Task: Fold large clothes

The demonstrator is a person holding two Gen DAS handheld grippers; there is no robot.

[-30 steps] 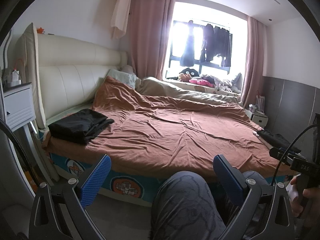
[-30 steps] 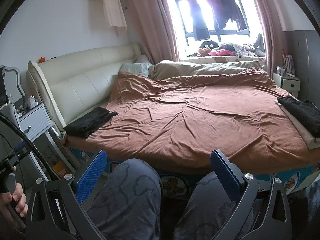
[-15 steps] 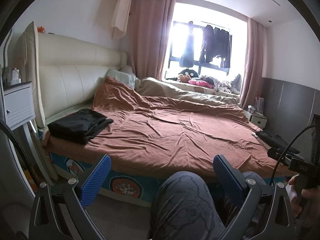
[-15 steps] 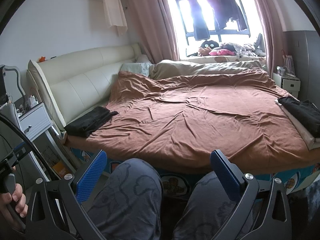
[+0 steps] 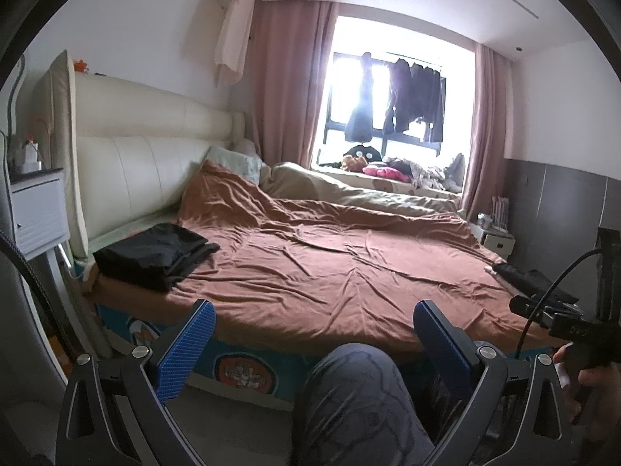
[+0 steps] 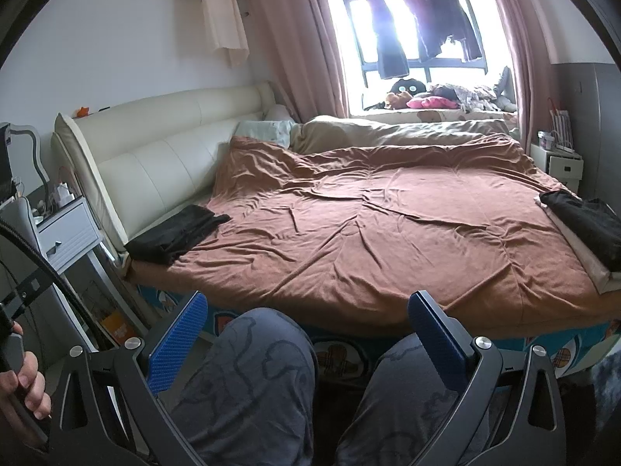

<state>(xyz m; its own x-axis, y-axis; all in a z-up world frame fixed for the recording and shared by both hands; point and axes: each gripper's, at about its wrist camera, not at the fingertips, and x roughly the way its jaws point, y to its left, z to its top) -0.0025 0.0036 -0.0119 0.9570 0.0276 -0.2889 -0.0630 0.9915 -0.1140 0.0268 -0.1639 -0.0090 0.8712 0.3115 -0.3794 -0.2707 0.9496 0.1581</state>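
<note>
A black garment (image 5: 155,254) lies loosely folded on the near left corner of the bed; it also shows in the right wrist view (image 6: 176,235). A second dark garment (image 6: 586,221) lies on a pale cloth at the bed's right edge, and shows in the left wrist view (image 5: 531,277). A rust-brown sheet (image 5: 330,268) covers the bed. My left gripper (image 5: 312,334) is open and empty, held low before the bed's near edge. My right gripper (image 6: 306,330) is open and empty over the person's knees.
The person's grey-trousered knees (image 6: 264,353) sit between the grippers and the bed. A white nightstand (image 5: 37,213) stands at the left, a cream headboard (image 5: 143,163) behind it. A small cabinet (image 6: 561,163) stands at the far right. Clothes hang in the window (image 6: 423,31).
The views have shifted only slightly. Both grippers stay open and empty, and nothing on the bed has moved.
</note>
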